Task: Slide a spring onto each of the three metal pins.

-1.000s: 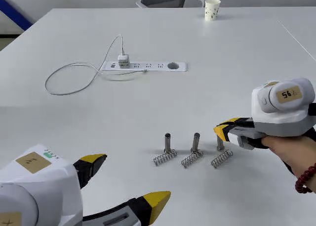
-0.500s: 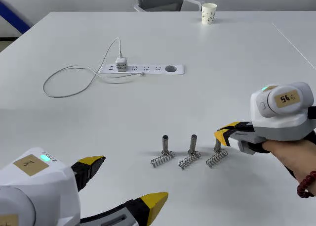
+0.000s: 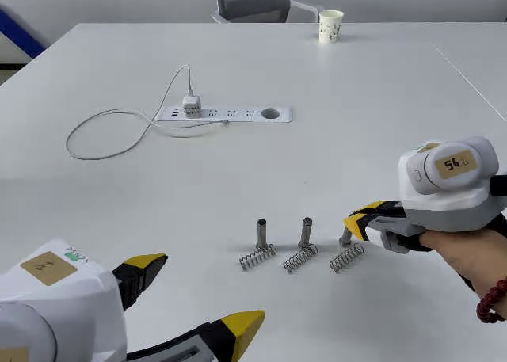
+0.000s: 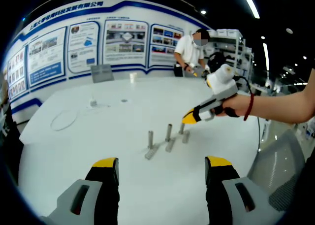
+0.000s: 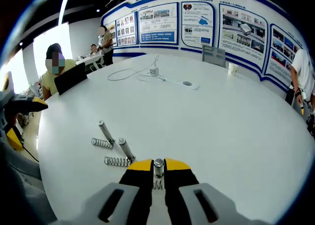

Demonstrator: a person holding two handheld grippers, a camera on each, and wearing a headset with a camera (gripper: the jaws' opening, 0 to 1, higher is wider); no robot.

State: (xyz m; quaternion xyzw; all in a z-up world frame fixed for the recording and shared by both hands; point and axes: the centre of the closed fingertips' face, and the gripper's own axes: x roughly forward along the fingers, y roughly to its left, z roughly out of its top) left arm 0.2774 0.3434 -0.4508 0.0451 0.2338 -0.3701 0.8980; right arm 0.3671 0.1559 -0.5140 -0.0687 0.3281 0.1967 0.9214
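Three short metal pins stand in a row on the white table: left pin (image 3: 261, 229), middle pin (image 3: 305, 231), right pin (image 3: 346, 237). A spring lies in front of each: left spring (image 3: 257, 257), middle spring (image 3: 300, 258), right spring (image 3: 346, 257). My right gripper (image 3: 356, 219) comes in from the right, its yellow tips at the right pin. In the right gripper view the jaws stand close together with that pin (image 5: 158, 167) between the tips of the right gripper (image 5: 158, 167). My left gripper (image 3: 194, 299) hovers open at the near left, empty (image 4: 162, 173).
A white power strip (image 3: 226, 114) with a plugged charger and a looping cable (image 3: 103, 136) lies further back. A paper cup (image 3: 330, 25) stands near the far edge, with a grey chair (image 3: 252, 1) behind it. People stand and sit beyond the table.
The head camera has tilted, so the whole scene sits slightly lower and to the left. Both grippers keep their places; the right one stays at the right pin.
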